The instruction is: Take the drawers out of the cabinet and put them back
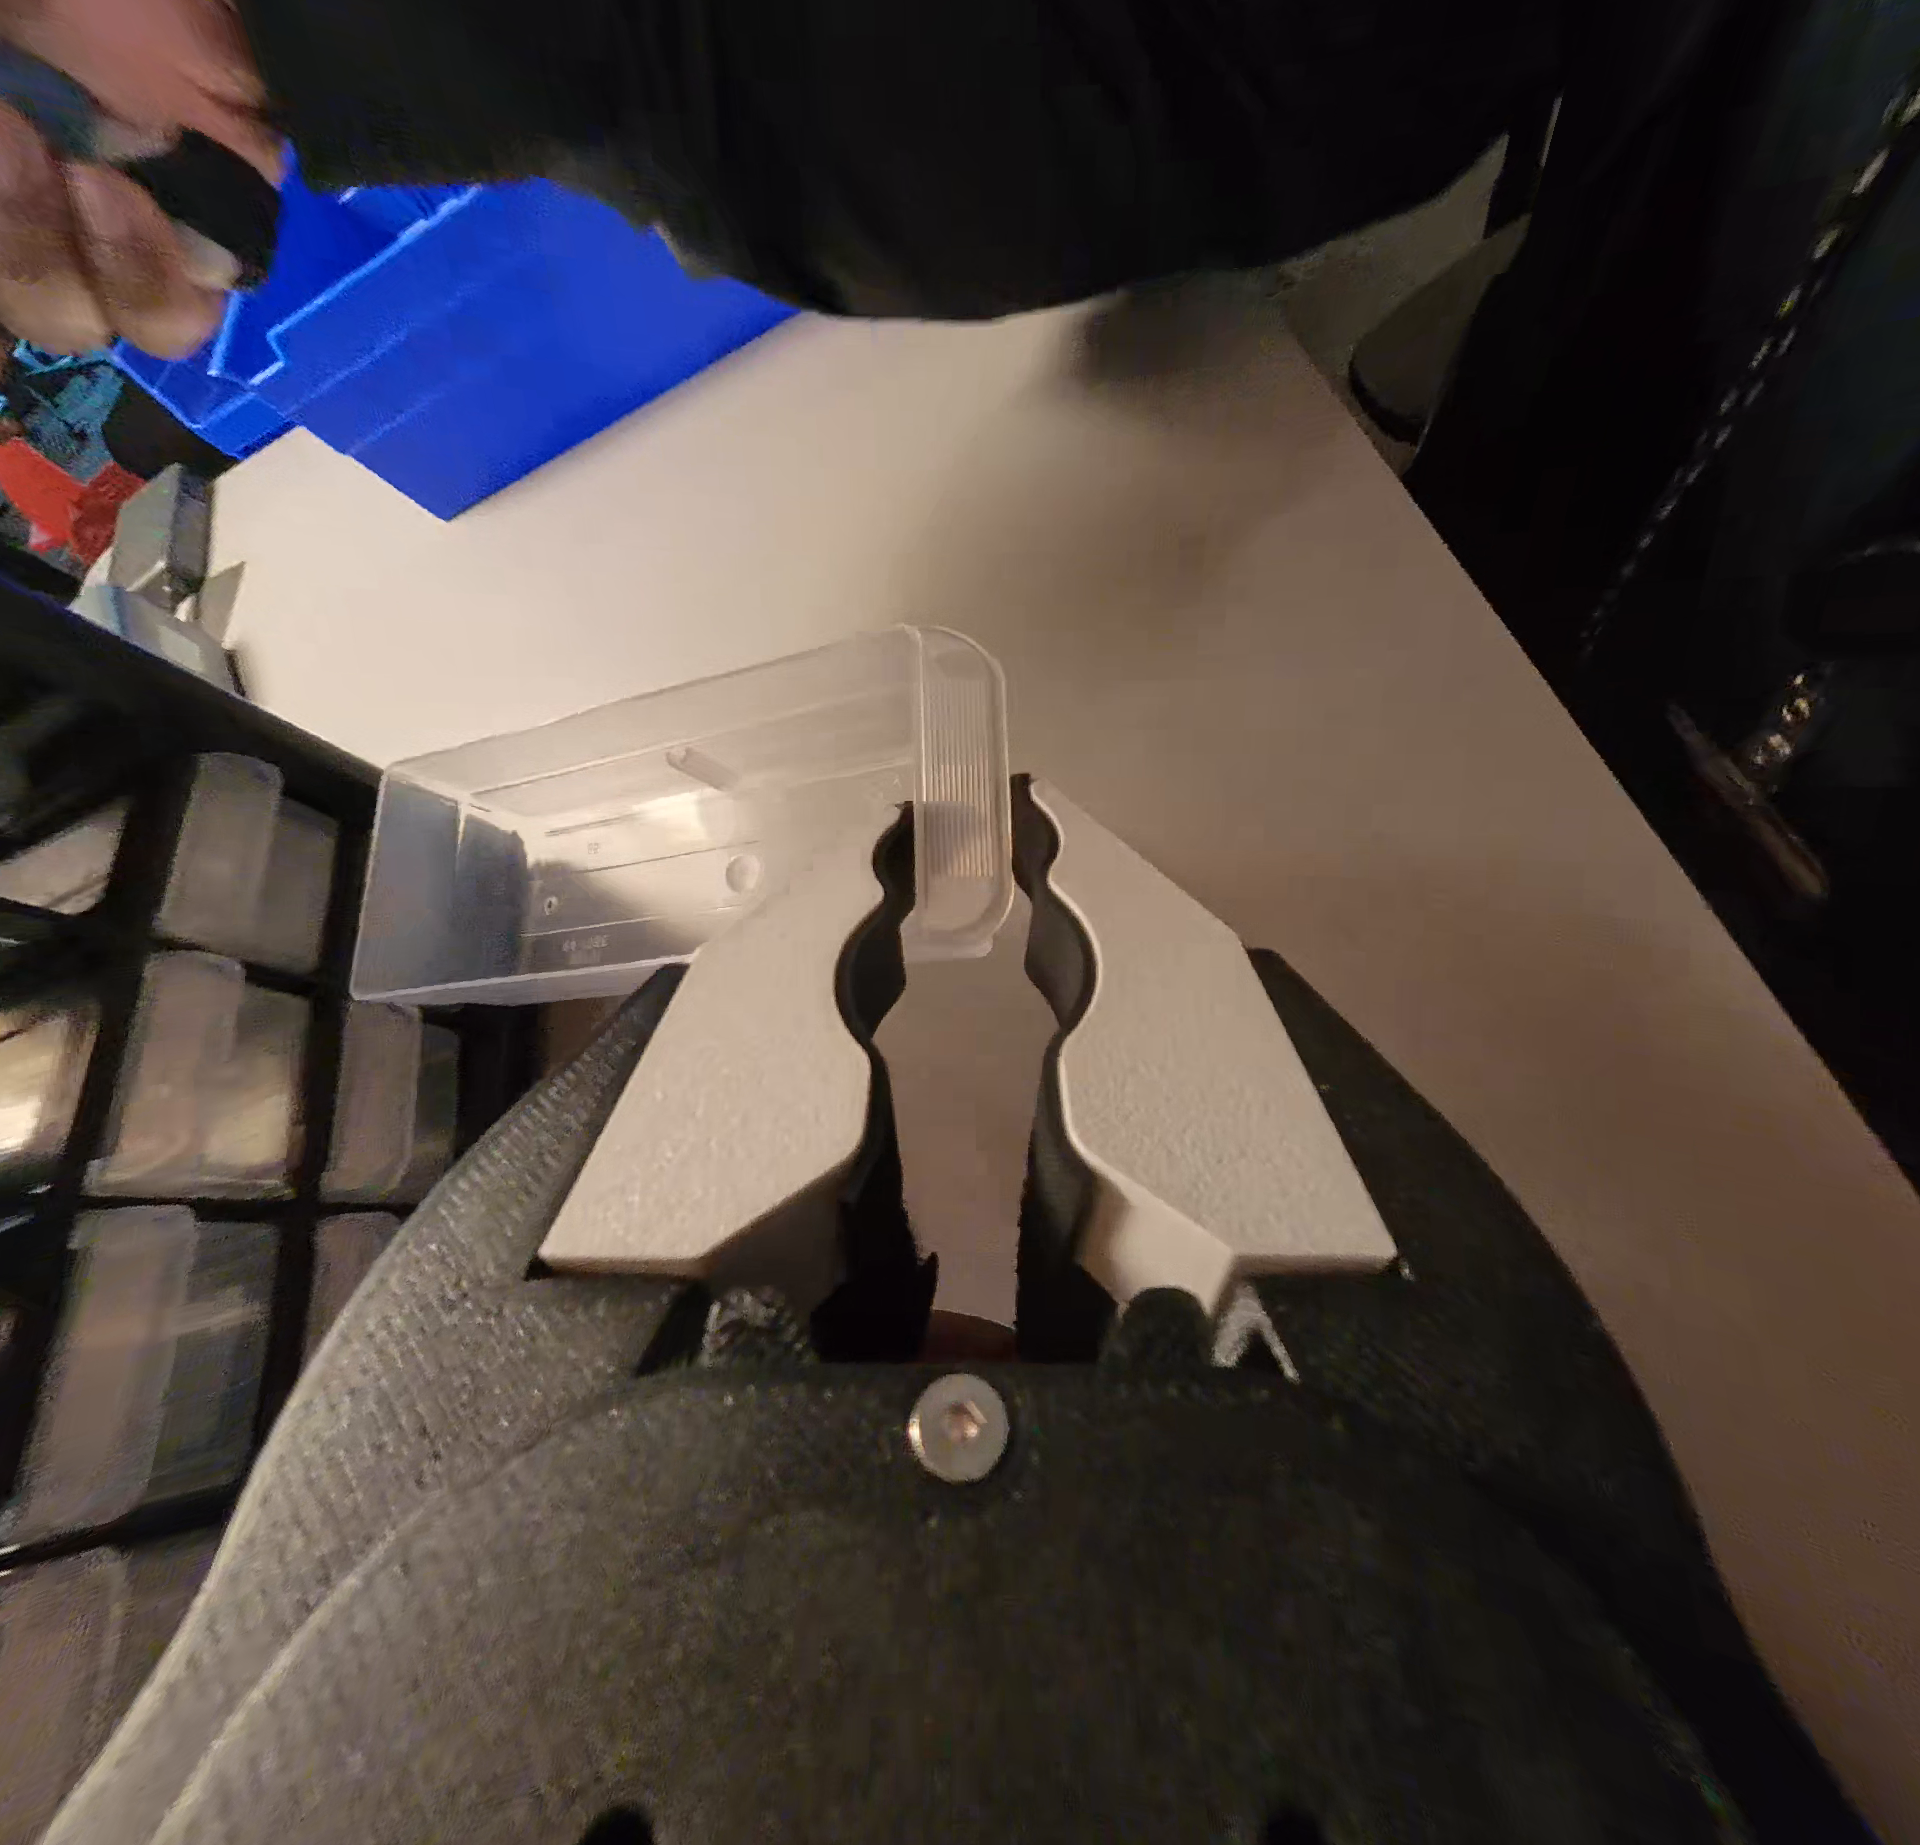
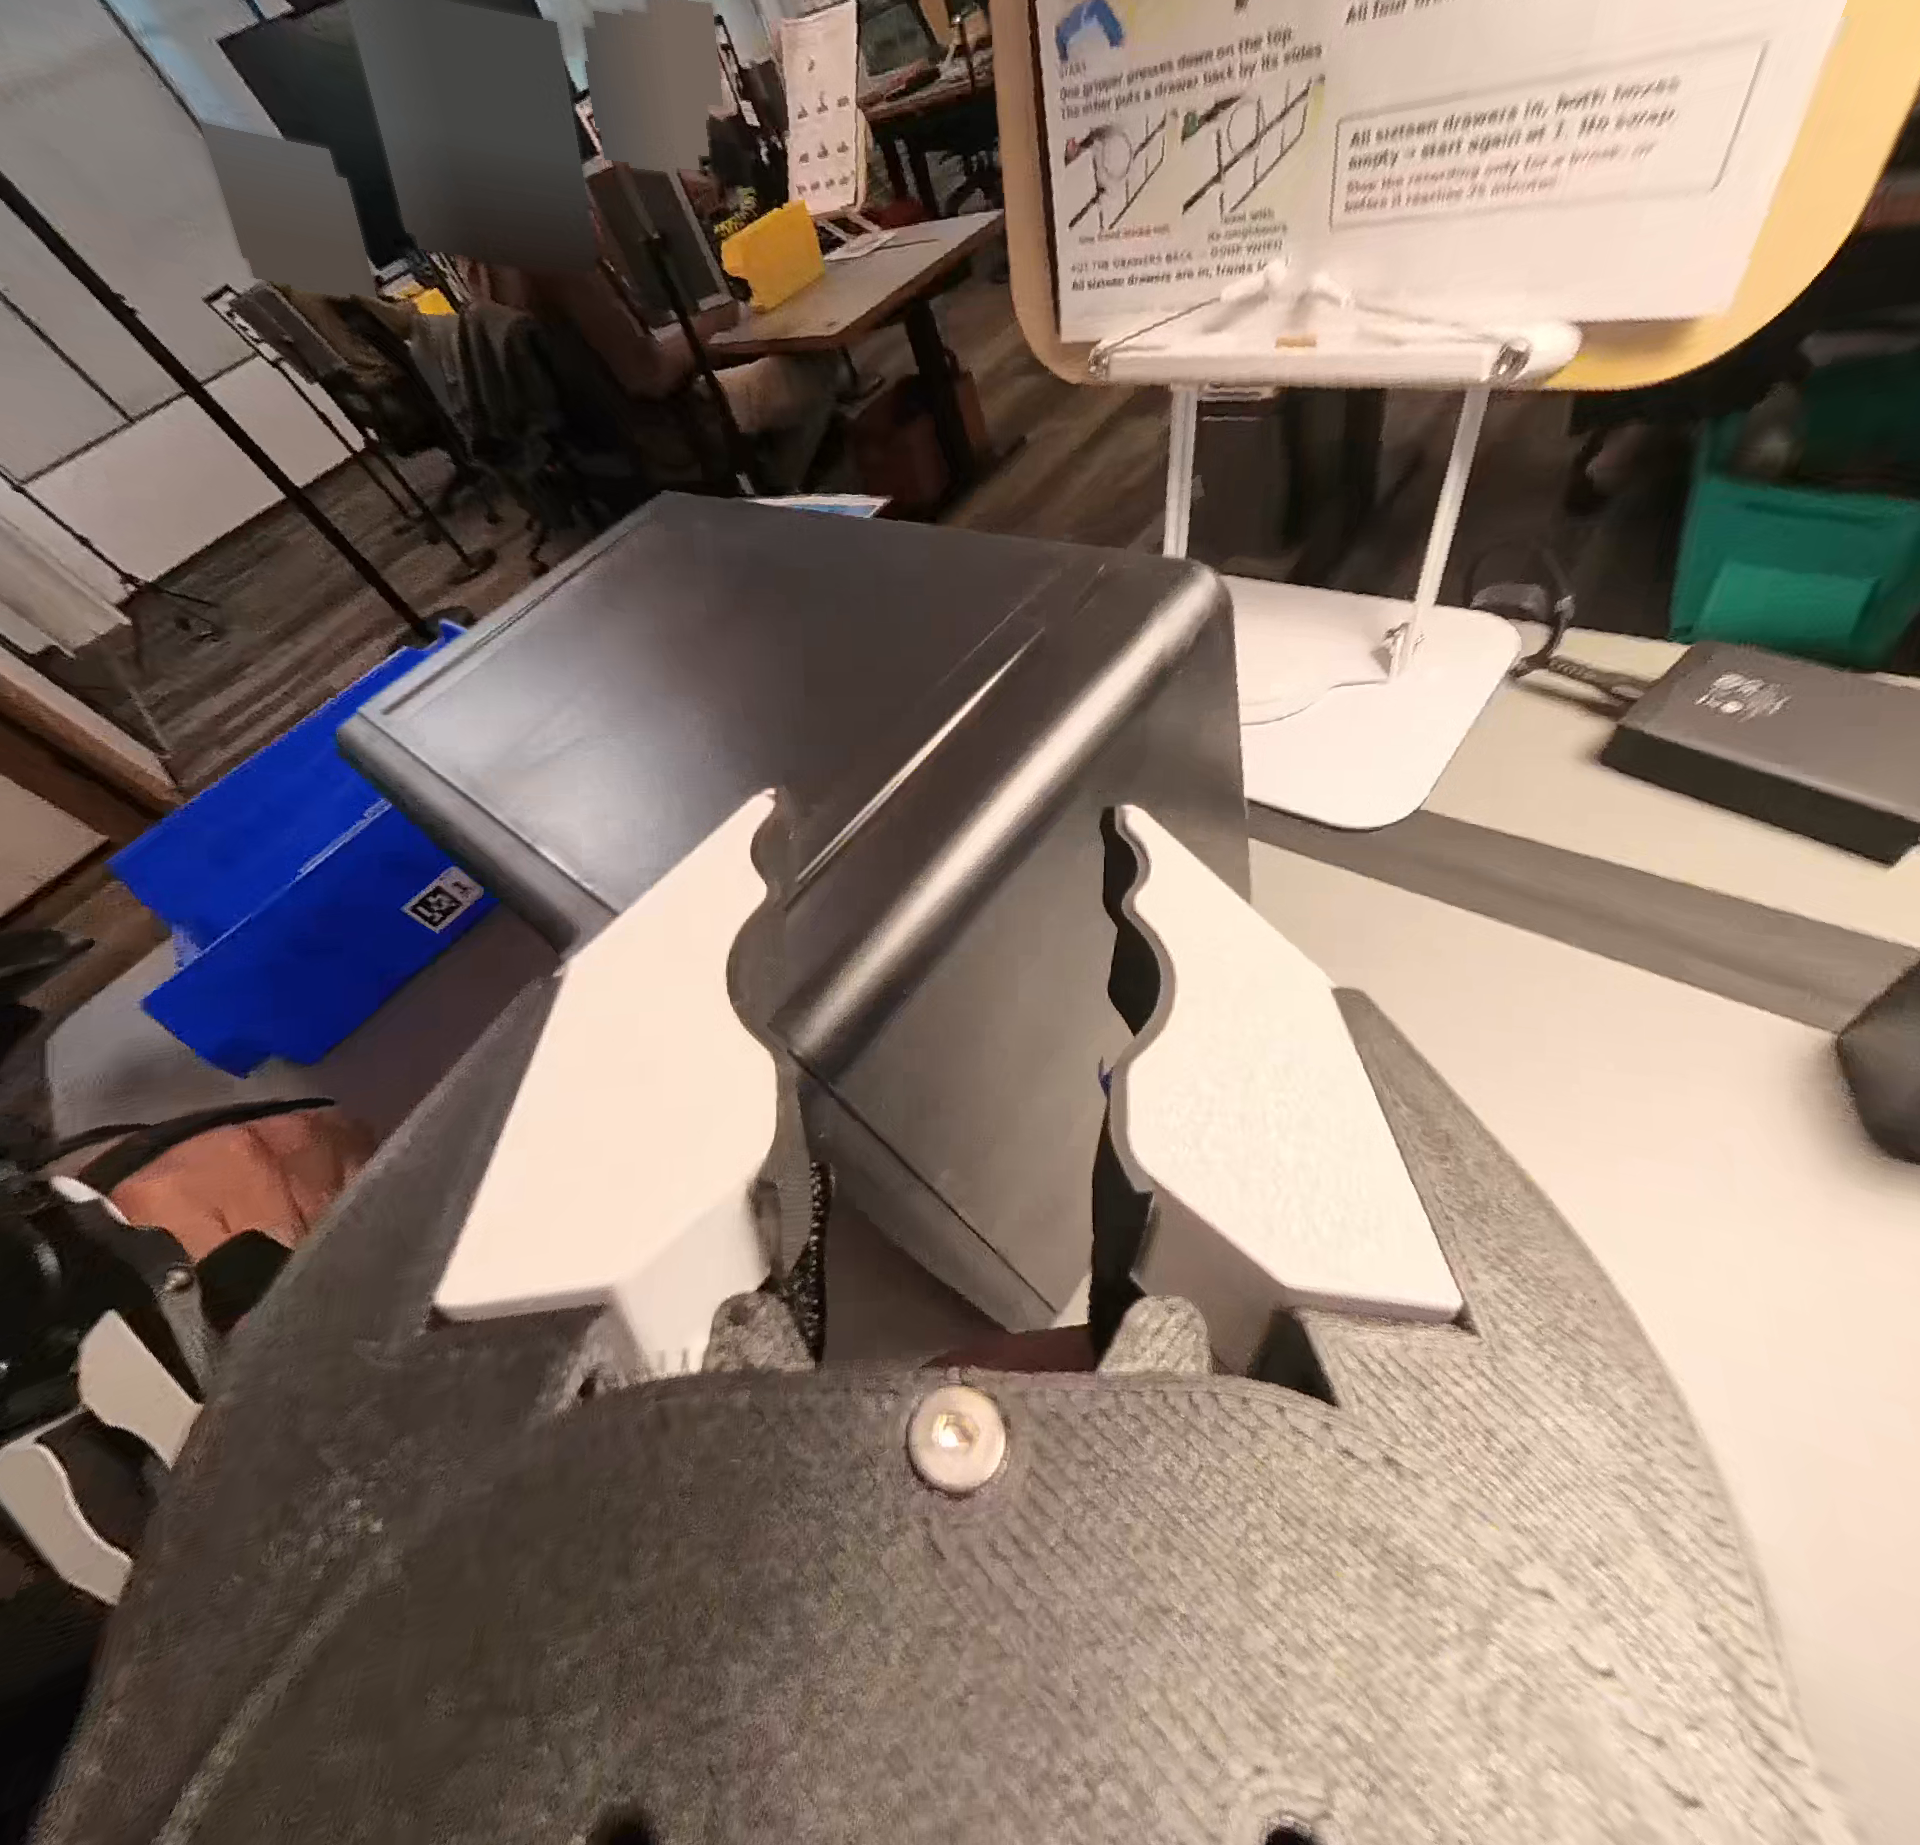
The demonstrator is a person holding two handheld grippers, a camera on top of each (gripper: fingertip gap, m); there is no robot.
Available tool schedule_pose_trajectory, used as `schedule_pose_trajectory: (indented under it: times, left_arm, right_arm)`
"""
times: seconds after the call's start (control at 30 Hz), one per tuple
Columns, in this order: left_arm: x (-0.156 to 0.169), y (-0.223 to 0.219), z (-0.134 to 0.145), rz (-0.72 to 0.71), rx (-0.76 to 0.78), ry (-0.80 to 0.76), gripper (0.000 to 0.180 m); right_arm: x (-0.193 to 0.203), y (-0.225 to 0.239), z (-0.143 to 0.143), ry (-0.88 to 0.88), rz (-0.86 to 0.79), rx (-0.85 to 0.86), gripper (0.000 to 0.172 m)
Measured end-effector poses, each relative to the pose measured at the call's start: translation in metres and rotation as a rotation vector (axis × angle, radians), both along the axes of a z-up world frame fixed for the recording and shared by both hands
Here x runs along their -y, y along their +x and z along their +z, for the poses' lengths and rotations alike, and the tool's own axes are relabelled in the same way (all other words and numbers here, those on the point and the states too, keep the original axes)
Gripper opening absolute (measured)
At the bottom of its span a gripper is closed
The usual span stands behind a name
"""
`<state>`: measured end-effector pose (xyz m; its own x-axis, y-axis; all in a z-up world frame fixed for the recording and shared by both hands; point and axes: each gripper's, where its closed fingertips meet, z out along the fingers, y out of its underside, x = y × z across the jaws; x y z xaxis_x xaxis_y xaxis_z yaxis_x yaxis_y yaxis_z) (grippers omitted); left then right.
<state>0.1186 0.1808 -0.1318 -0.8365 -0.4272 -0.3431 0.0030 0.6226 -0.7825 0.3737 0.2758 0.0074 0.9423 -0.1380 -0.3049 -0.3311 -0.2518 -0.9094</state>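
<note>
In the left wrist view my left gripper is shut on the ribbed front handle of a clear plastic drawer. It holds the drawer in the air just out from the black cabinet's front, where several clear drawers sit in their slots. In the right wrist view my right gripper is open wide, its fingers astride the near top edge of the black cabinet. Its right pad stands clear of the cabinet's side.
A blue bin stands on the white table behind the cabinet and also shows in the right wrist view. A white stand with an instruction sheet and a black box are at the right. A person's dark sleeve hangs above.
</note>
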Motion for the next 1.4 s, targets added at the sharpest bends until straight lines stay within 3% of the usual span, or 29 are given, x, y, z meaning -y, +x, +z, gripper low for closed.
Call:
schedule_pose_trajectory:
  times: [0.33,0.7,1.2,1.4]
  left_arm:
    - [0.005,0.041,0.062,0.074,-0.096,0.011,0.017]
    - [-0.001,0.088,0.089,0.183,-0.287,-0.037,0.017]
    - [-0.010,0.108,0.058,0.204,-0.061,0.196,0.019]
    - [-0.061,0.154,0.061,0.507,0.213,0.336,0.043]
  right_arm:
    - [-0.004,0.001,-0.017,-0.049,0.038,-0.035,0.058]
    - [-0.004,0.000,-0.015,-0.042,0.035,-0.025,0.055]
    - [-0.003,0.001,-0.016,-0.038,0.035,-0.017,0.056]
    - [-0.003,0.001,-0.016,-0.038,0.031,-0.012,0.056]
